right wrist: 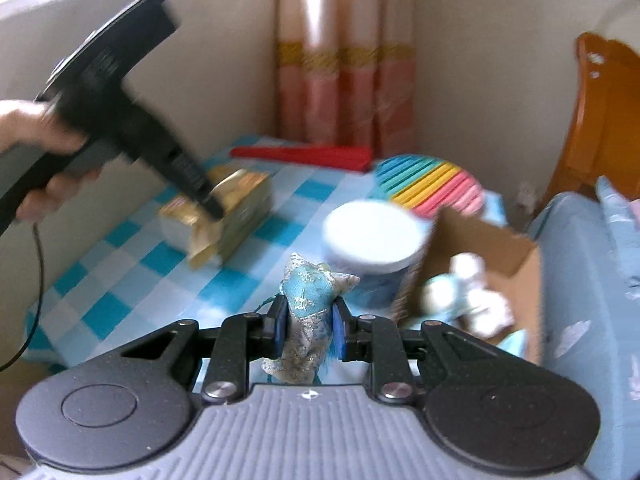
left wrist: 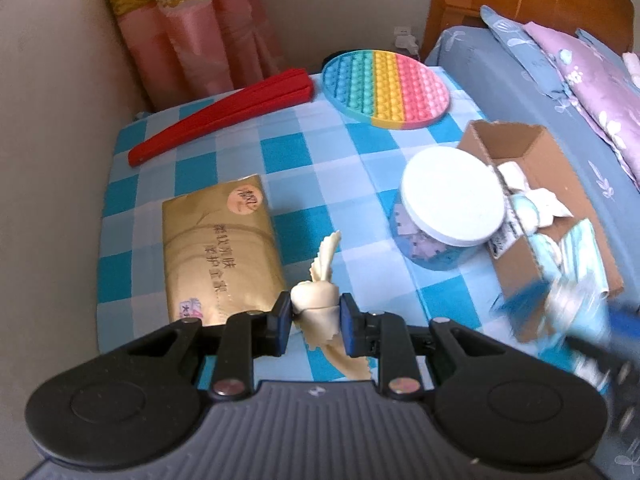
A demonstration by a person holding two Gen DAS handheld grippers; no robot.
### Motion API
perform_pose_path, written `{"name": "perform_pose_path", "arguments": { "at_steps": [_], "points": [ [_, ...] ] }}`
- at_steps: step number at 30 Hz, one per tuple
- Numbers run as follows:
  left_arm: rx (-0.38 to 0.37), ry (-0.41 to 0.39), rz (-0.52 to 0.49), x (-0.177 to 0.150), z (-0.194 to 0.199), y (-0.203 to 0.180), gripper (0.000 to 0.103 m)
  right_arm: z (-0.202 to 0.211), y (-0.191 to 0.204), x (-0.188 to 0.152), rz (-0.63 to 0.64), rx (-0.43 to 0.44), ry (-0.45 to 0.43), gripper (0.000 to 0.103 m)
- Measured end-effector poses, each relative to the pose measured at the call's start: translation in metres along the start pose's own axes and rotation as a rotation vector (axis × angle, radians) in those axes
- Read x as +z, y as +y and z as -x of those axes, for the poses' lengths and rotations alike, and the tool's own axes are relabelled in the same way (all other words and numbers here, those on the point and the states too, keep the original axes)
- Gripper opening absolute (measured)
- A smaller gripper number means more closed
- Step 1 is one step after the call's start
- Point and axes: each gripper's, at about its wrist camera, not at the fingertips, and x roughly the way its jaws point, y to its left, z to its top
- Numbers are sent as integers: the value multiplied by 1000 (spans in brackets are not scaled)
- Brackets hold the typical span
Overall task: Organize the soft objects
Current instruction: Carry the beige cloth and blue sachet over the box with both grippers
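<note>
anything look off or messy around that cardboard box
The cardboard box looks rough: its flaps are torn and splayed open, and soft white and blue items spill out of its open end onto the checked tablecloth.

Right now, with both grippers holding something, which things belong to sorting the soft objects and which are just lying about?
Part of the job:
- cream cloth, pinched in the left gripper
- blue brocade pouch, pinched in the right gripper
- cardboard box, already holding soft items

Just lying about:
- red folded fan
- rainbow pop-it mat
- gold tissue pack
- white-lidded jar
</note>
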Motion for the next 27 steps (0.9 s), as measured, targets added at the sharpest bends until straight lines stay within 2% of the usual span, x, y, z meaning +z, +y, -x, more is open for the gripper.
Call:
{"name": "perform_pose_path", "arguments": {
  "at_steps": [3,10,14,16,22,27],
  "points": [
    [-11,-7,-17,2,3,-9,23,11,-26,7,-15,-84,-34,27],
    [-46,-19,-60,10,4,-35,23,8,-66,6,-62,-193,-40,27],
    [-62,-22,-80,17,3,-48,23,-3,-76,3,-81,-241,-24,27],
    [-70,-24,-91,21,3,-54,23,-9,-83,-1,-106,-234,-17,28],
    [-98,-35,-119,37,2,-76,23,-31,-98,-12,-165,-216,-2,59],
    [-129,-45,-156,54,-1,-101,23,-19,-96,-22,-179,-196,-13,88]
  ]
}}
